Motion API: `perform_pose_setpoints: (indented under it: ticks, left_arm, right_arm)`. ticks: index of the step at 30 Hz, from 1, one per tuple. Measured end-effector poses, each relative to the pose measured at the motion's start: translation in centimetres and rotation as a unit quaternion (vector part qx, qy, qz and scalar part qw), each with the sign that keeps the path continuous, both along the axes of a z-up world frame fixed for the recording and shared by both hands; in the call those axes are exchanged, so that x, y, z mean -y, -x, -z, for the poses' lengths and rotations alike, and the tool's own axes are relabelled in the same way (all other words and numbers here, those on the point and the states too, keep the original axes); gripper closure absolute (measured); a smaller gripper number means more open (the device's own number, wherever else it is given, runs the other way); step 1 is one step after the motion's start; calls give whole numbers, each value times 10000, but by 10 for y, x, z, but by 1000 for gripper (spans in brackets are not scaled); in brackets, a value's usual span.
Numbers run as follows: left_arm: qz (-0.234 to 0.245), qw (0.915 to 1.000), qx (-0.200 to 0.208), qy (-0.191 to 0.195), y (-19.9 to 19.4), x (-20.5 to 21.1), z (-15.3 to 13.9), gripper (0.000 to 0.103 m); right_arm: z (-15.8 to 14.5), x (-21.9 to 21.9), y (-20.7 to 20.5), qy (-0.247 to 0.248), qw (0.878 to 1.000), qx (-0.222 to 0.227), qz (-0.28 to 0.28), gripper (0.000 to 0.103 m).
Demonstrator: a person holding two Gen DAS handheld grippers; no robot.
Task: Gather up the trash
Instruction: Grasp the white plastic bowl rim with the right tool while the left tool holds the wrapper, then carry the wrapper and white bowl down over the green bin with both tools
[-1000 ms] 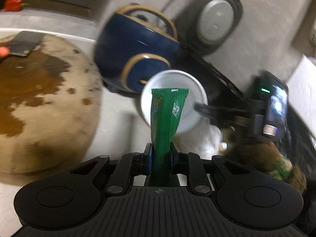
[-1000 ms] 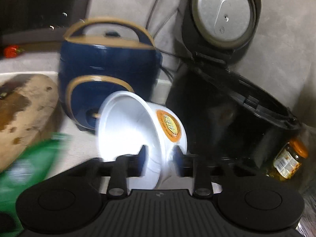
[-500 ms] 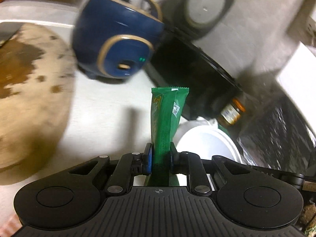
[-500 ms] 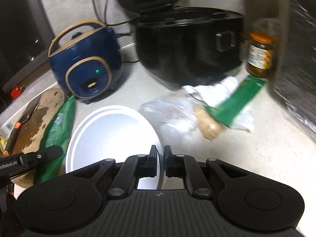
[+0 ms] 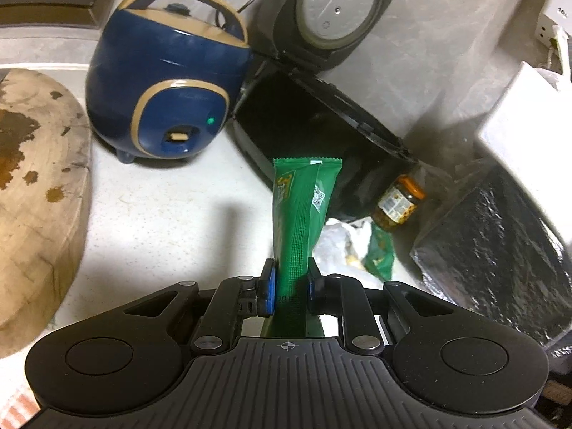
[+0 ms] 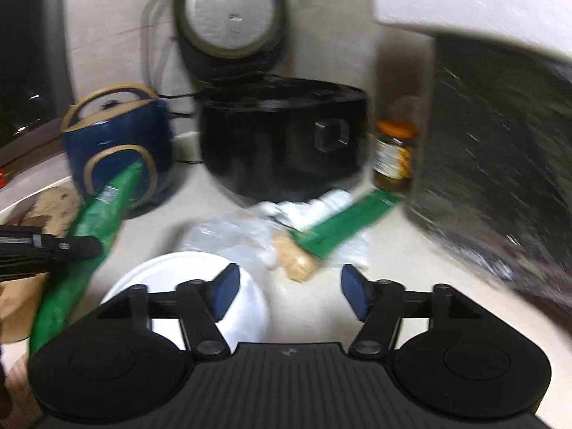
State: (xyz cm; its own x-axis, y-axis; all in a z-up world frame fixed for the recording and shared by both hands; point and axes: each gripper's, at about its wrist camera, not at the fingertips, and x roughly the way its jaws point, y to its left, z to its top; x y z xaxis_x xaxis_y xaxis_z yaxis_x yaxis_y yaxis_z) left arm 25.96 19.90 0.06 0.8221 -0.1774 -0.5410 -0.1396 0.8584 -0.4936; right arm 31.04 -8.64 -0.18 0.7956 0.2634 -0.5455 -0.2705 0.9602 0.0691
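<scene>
My left gripper (image 5: 289, 282) is shut on a green snack wrapper (image 5: 302, 211), held upright above the counter; the wrapper also shows at the left of the right wrist view (image 6: 93, 228). My right gripper (image 6: 286, 295) is open and empty above the counter. A white paper bowl (image 6: 186, 279) stands on the counter just under its left finger. Ahead lies a trash pile: crumpled clear plastic (image 6: 236, 236), white tissue (image 6: 321, 203), a beige scrap (image 6: 296, 257) and a second green wrapper (image 6: 343, 221). The pile shows partly in the left wrist view (image 5: 343, 239).
A blue rice cooker (image 5: 168, 89) and an open black rice cooker (image 6: 286, 136) stand at the back. A jar with an orange lid (image 6: 393, 157) is beside a black foil-wrapped box (image 6: 493, 164). A round wooden chopping board (image 5: 32, 186) lies on the left.
My right gripper has opened and let go of the white bowl, which now stands on the counter. My left gripper has swung back toward the cookers, still holding the green wrapper.
</scene>
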Motion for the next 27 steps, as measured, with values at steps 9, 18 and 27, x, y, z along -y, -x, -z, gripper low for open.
perform_pose_setpoints:
  ticks: [9,18,27]
  left_arm:
    - [131,9997,-67,219,13,3,2,83]
    - [151,9994,-131,297,23,-4,5,83]
    - [498,9979,-206,358,15,5,13,83]
  right_arm:
    - [43,1,-16,-706,9877,-1383,-199,42]
    - [37,-15,-2,-881,9836,-1435,-653,96]
    - [30,-3,15,-625,9895,-1254,-362,96]
